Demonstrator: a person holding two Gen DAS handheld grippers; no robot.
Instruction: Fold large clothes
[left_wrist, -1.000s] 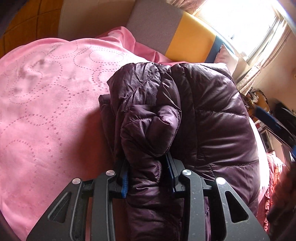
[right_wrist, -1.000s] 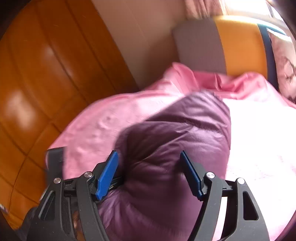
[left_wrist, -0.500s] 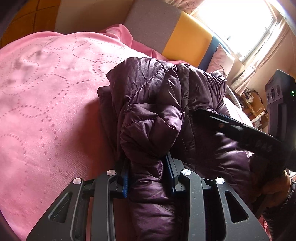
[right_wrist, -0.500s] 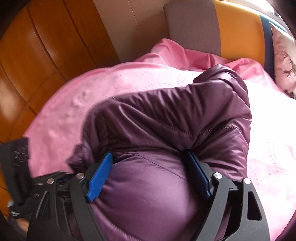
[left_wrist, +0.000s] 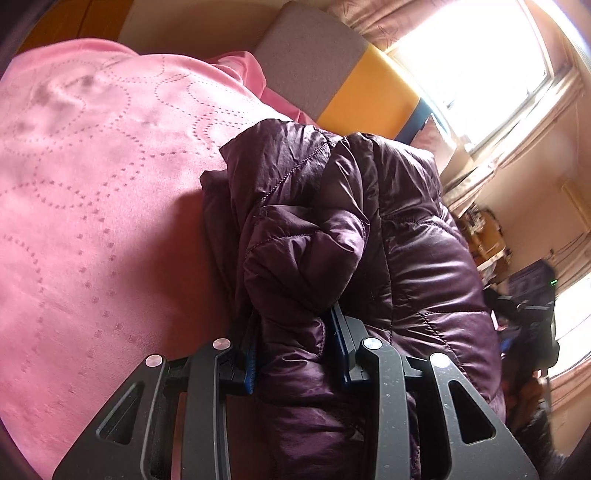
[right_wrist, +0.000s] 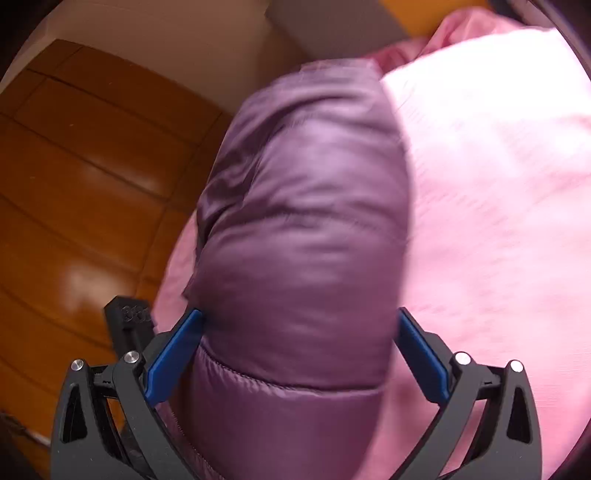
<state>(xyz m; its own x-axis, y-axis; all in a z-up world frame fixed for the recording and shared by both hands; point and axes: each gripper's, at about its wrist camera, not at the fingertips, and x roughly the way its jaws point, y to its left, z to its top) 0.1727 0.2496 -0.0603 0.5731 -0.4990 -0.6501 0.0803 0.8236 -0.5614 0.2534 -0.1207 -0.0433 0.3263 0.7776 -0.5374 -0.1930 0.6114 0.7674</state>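
A: Where do we have the jacket (left_wrist: 417, 258) right now?

B: It lies bunched on the pink bedspread (left_wrist: 92, 206), folded over itself in thick quilted rolls. In the left wrist view our left gripper (left_wrist: 295, 350) is clamped on a puffy fold of it, with the dark purple cloth squeezed between the two fingers and bulging out above them.

A: And our right gripper (right_wrist: 301, 354)?

B: Its fingers (right_wrist: 173, 356) stand wide apart, one on each side of a broad padded part of the jacket (right_wrist: 303, 229). The blue pads sit right at the cloth's edges. We cannot tell whether they press on it, since the view is blurred.

A: What do we see around the jacket?

B: In the left wrist view, a grey and yellow headboard (left_wrist: 332, 74) stands past the bedspread, and a bright window (left_wrist: 480, 55) with curtains is off to the right. In the right wrist view the bedspread (right_wrist: 498, 203) runs along the jacket's right side, a wooden floor (right_wrist: 92, 184) shows on the left, and a piece of the left gripper (right_wrist: 127, 325) shows low down, by the floor.
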